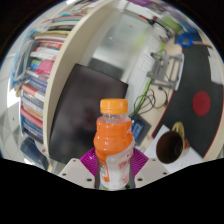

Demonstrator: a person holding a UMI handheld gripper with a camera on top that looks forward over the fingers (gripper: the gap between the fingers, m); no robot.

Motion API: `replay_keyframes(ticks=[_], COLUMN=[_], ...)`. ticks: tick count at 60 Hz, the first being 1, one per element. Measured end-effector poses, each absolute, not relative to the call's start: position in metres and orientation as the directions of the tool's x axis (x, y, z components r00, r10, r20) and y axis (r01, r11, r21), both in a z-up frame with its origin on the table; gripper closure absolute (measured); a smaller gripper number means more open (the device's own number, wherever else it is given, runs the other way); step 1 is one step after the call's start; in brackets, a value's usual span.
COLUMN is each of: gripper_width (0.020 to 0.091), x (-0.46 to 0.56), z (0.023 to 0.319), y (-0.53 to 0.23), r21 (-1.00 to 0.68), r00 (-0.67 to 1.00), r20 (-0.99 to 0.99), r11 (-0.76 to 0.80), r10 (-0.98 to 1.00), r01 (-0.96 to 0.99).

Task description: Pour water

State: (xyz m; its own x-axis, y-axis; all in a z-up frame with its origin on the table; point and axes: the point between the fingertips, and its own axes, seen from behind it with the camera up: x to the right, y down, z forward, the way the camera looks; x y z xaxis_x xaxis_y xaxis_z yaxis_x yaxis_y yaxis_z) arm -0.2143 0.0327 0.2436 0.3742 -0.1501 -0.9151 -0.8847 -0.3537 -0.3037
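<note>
Orange drink bottle [114,143], capped, upright, btwn jaws, label visible.

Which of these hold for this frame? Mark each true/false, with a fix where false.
1. The bottle has an orange cap. True.
2. The bottle lies on its side beyond the fingers. False: it stands upright between the fingers of the gripper.
3. The bottle's cap is off. False: the cap is on.
4. A bookshelf filled with books stands behind the bottle. True.
5. The liquid in the bottle is clear. False: it is orange.
</note>
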Motion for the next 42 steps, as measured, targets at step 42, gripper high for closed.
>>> replay_keyframes(ticks=[42], gripper_width=[0.0687], x=[0.034], z=[0.110], y=[0.051], r21=[-0.932], r00=[0.963], r20=[-0.003], r11=[-0.349], r10=[-0.271], r01=[-0.101])
